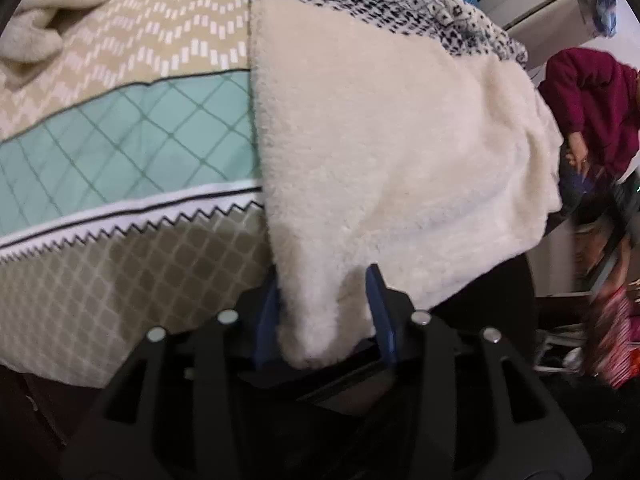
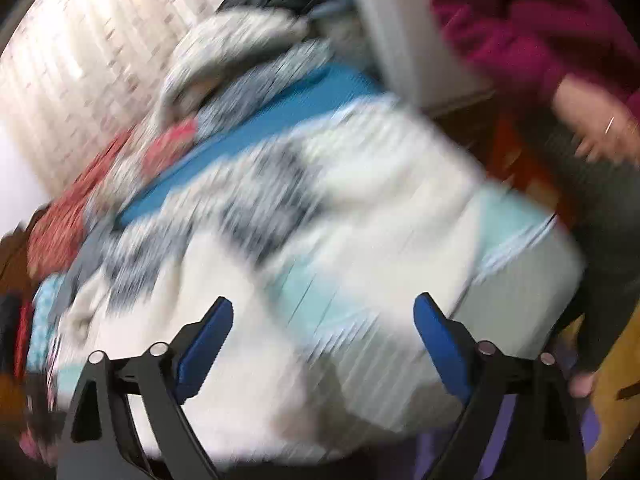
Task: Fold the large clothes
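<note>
A large cream fleece garment (image 1: 400,152) with a dark blue and white patterned band (image 1: 400,4) at its far end lies across the patterned bedspread (image 1: 120,140). My left gripper (image 1: 326,312) is shut on a bunched corner of the garment, which sticks out between the blue fingers (image 1: 382,316). In the blurred right wrist view the same garment (image 2: 320,220) spreads over the bed. My right gripper (image 2: 324,344) is open and empty, its blue pads (image 2: 208,344) wide apart above the fabric.
A person in a maroon top (image 1: 596,104) stands at the bed's right side, arm and hand visible in the right wrist view (image 2: 600,132). Other clothes, red (image 2: 72,208) and blue (image 2: 280,108), lie further back on the bed. A cream blanket (image 1: 60,8) is bunched at the far left.
</note>
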Demonstrator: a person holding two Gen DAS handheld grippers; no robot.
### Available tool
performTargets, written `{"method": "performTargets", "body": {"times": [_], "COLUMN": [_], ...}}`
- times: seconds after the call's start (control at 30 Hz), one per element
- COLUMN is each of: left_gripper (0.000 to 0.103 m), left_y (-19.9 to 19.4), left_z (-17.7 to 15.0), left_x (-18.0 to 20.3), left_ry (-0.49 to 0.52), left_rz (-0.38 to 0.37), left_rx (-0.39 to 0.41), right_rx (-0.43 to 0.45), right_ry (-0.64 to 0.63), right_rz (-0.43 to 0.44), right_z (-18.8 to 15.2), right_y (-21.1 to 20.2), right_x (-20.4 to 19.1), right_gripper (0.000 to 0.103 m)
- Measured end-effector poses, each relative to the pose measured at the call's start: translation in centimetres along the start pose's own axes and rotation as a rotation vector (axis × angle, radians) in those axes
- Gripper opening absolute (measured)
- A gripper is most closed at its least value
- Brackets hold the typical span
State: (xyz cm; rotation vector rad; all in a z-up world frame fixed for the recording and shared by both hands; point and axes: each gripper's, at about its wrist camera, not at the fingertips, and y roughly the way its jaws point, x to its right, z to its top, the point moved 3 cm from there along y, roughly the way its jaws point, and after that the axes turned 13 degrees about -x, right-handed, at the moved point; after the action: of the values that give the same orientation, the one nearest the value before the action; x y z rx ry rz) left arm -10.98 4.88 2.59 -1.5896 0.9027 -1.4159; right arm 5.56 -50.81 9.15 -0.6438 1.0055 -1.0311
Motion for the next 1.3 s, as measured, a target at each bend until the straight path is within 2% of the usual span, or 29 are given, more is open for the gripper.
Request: {"method": "performTargets", "body": {"times": [0.03, 0.07, 0.1, 0.13, 0.17, 0.2, 0.23, 0.27, 0.3, 0.37, 0.4, 0.43, 0.47, 0.5, 0.53, 0.6, 0.63, 0.73, 0.83, 0.93, 1.07, 1.1, 1.17, 1.3], "left_gripper": [0.040, 0.034, 0.008, 0.008, 0.008, 0.007, 0.008, 0.008, 0.008, 0.009, 0.011, 0.015, 0.016, 0.016, 0.016, 0.016, 0.016, 0.016, 0.016, 0.016, 0.016, 0.016, 0.016, 0.016], "left_y": [0.2, 0.3, 0.5, 0.6, 0.0, -1.1, -2.2, -2.8, -3.4, -3.2, -2.5, -1.8, -1.1, -0.9, -1.0, -2.2, -3.0, -5.5, -7.7, -8.7, -8.1, -8.0, -7.7, -6.0], "left_z": [-0.1, -0.1, -0.2, -0.6, -0.7, -1.4, -2.0, -2.5, -3.3, -4.0, -4.3, -4.5, -4.7, -4.8, -5.2, -6.3, -6.8, -7.1, -6.4, -4.7, -0.8, 0.4, 2.9, 9.1], "left_x": [-0.1, -0.1, 0.3, 1.0, 1.5, 2.0, 2.3, 2.5, 2.7, 2.7, 2.7, 2.5, 2.0, 1.5, 0.7, -0.7, -1.5, -4.0, -5.2, -5.0, -1.8, -0.8, 0.9, 3.9], "left_ry": [0.001, 0.008, 0.036, 0.054, 0.072, 0.107, 0.133, 0.145, 0.161, 0.170, 0.183, 0.195, 0.184, 0.167, 0.144, 0.121, 0.113, 0.043, -0.005, -0.007, 0.070, 0.096, 0.134, 0.147], "left_rz": [-0.003, 0.007, 0.022, 0.029, 0.044, 0.081, 0.110, 0.114, 0.094, 0.116, 0.152, 0.183, 0.219, 0.237, 0.230, 0.200, 0.200, 0.180, 0.166, 0.133, 0.098, 0.093, 0.106, 0.097], "left_rx": [-0.002, -0.004, -0.012, -0.021, -0.017, -0.008, -0.003, -0.006, -0.017, -0.021, -0.015, -0.013, -0.026, -0.035, -0.035, -0.020, -0.005, 0.054, 0.132, 0.177, 0.193, 0.201, 0.223, 0.246], "right_rx": [-0.058, -0.131, -0.215, -0.299, -0.300, -0.273, -0.252, -0.240, -0.263, -0.379, -0.414, -0.413, -0.388, -0.325, -0.293, -0.250, -0.222, -0.147, -0.064, -0.022, -0.074, -0.103, -0.099, -0.103], "right_ry": [0.002, 0.020, 0.029, 0.027, 0.039, 0.068, 0.070, 0.060, 0.072, 0.129, 0.130, 0.128, 0.127, 0.137, 0.154, 0.194, 0.217, 0.299, 0.275, 0.185, 0.023, -0.048, -0.123, -0.209], "right_rz": [0.051, 0.071, 0.063, 0.036, 0.040, 0.095, 0.064, -0.012, -0.038, -0.057, -0.083, -0.100, -0.120, -0.153, -0.155, -0.124, -0.149, -0.221, -0.218, -0.166, -0.071, -0.058, -0.064, -0.098], "right_z": [-1.4, -2.5, -3.2, -3.9, -4.3, -4.6, -5.3, -6.4, -7.7, -12.1, -13.7, -14.1, -14.5, -14.4, -14.2, -13.4, -12.8, -10.5, -7.6, -4.3, -0.1, 2.0, 6.2, 16.4], "right_y": [1.8, 3.8, 5.4, 6.6, 6.2, 4.3, 2.3, 0.1, -0.6, 0.4, 1.3, 1.9, 1.9, 1.6, 1.1, -0.1, -1.0, -3.8, -5.2, -4.1, 0.1, 1.5, 3.1, 7.9], "right_x": [-0.6, -1.0, -1.5, -2.1, -2.1, -2.0, -1.8, -1.5, -1.1, -0.2, -0.1, -0.1, -0.2, -0.1, 0.2, 1.2, 2.2, 5.2, 4.2, 0.1, -7.0, -9.2, -12.1, -15.5], "right_gripper": [0.089, 0.088, 0.050, 0.014, 0.012, 0.010, 0.010, 0.010, 0.010, 0.010, 0.012, 0.023, 0.030, 0.042, 0.048, 0.054, 0.056, 0.057, 0.057, 0.058, 0.059, 0.059, 0.059, 0.061]}}
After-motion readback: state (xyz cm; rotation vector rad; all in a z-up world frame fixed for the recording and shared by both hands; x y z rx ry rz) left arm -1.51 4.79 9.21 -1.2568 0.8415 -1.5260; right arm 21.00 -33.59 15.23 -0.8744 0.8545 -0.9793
